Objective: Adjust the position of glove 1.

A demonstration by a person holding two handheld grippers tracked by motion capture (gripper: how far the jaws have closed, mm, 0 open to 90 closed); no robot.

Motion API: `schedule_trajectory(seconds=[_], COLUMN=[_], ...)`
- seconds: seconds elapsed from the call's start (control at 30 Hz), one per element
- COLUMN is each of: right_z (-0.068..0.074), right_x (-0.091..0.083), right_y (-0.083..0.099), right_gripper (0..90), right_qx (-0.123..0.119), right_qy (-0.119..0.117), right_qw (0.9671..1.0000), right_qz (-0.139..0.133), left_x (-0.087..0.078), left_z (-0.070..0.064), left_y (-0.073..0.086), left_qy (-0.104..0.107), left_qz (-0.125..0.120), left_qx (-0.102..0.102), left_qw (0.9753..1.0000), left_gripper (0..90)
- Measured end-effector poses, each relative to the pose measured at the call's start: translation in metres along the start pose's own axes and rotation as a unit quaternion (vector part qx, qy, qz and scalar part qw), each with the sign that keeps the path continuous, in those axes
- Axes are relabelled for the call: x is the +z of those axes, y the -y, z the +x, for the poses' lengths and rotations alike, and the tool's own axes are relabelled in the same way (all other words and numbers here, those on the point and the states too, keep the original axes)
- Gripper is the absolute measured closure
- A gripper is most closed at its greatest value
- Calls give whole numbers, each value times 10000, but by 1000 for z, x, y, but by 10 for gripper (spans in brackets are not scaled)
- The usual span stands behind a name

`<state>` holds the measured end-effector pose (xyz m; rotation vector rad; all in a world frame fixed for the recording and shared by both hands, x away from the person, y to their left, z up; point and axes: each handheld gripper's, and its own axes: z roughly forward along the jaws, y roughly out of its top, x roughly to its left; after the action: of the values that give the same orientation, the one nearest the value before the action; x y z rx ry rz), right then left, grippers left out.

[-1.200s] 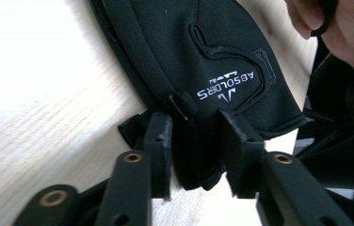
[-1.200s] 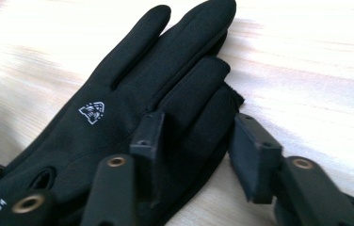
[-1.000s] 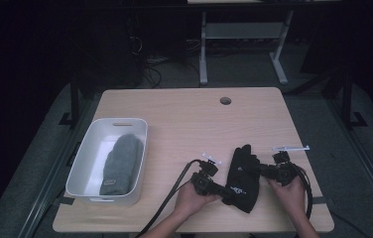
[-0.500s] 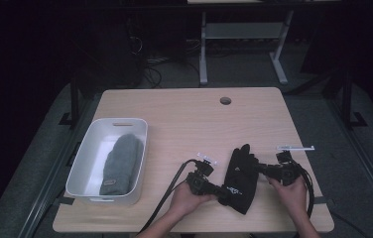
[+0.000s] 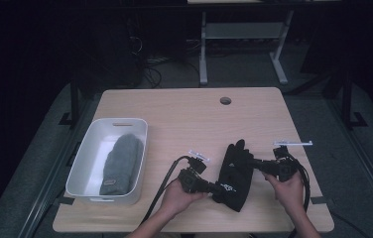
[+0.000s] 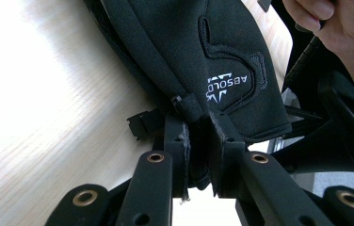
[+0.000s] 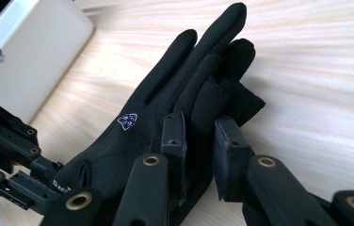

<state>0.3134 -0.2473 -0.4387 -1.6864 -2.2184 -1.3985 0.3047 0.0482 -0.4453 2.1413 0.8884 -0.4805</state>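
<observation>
A light wooden table (image 5: 184, 114) is carrying a white bin (image 5: 88, 153) along its left side, with a grey folded cloth (image 5: 120, 163) lying inside the bin, and well to the right of the bin a black glove (image 5: 234, 173) is lying flat near the table's front edge, its fingers pointing away from the person. The left gripper (image 6: 198, 141) is pinching the glove's cuff edge between its closed jaws on the side nearer the bin, while the right gripper (image 7: 198, 136) is clamping the glove's thumb-side fabric on the side farther from the bin.
</observation>
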Motion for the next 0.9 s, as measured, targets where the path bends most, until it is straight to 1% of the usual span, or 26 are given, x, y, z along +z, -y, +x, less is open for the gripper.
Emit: schedule_trajectory(seconds=[0.03,0.13,0.2,0.33,0.37,0.4,0.47,0.5,0.53,0.57,0.6,0.7,0.73,0.77,0.8,0.83,0.9], right_z=[4,10,14,23,25,28,31,33,35,37,39,43,44,43,44,44,45], right_x=[0,0,-1,0,0,0,1,2,2,2,2,6,8,11,12,13,14], right_y=[-5,-11,-16,-25,-27,-29,-34,-36,-38,-40,-42,-46,-47,-47,-47,-47,-47], right_gripper=[761,761,761,761,761,761,763,766,808,804,804,806,810,812,813,815,817], right_qx=[15,5,-1,-27,-63,-63,-95,-58,-77,-97,-66,-196,-181,-199,-162,-214,-163], right_qy=[-65,-128,-212,-319,-338,-342,-394,-423,-437,-442,-466,-428,-382,-387,-393,-366,-412], right_qw=[10000,9999,9998,9994,9994,9994,9991,9990,9989,9989,9988,9989,9991,9990,9991,9991,9990], right_qz=[2,-29,-68,-108,-102,-89,-115,-126,-121,-141,-115,-62,9,30,70,50,52], left_x=[-7,-17,-24,-35,-38,-42,-46,-49,-52,-54,-57,-60,-60,-60,-61,-61,-63], left_z=[0,0,0,-2,-2,-2,-2,-2,-1,-1,0,2,3,4,4,5,4], left_y=[0,-1,-1,0,0,0,0,0,1,1,1,1,2,2,3,3,4], left_qy=[-37,-38,-29,-33,-45,-42,-63,-79,-86,-80,-76,-121,-119,-138,-147,-133,-143], left_qz=[-42,-131,-193,-277,-290,-325,-357,-362,-382,-409,-421,-414,-403,-399,-397,-397,-439], left_qx=[30,57,91,93,129,107,142,144,148,134,136,131,114,120,139,137,132], left_qw=[10000,9999,9998,9996,9995,9994,9992,9992,9991,9990,9990,9990,9991,9990,9990,9990,9988], left_gripper=[795,795,795,795,795,794,794,794,794,794,794,801,803,805,805,805,805])
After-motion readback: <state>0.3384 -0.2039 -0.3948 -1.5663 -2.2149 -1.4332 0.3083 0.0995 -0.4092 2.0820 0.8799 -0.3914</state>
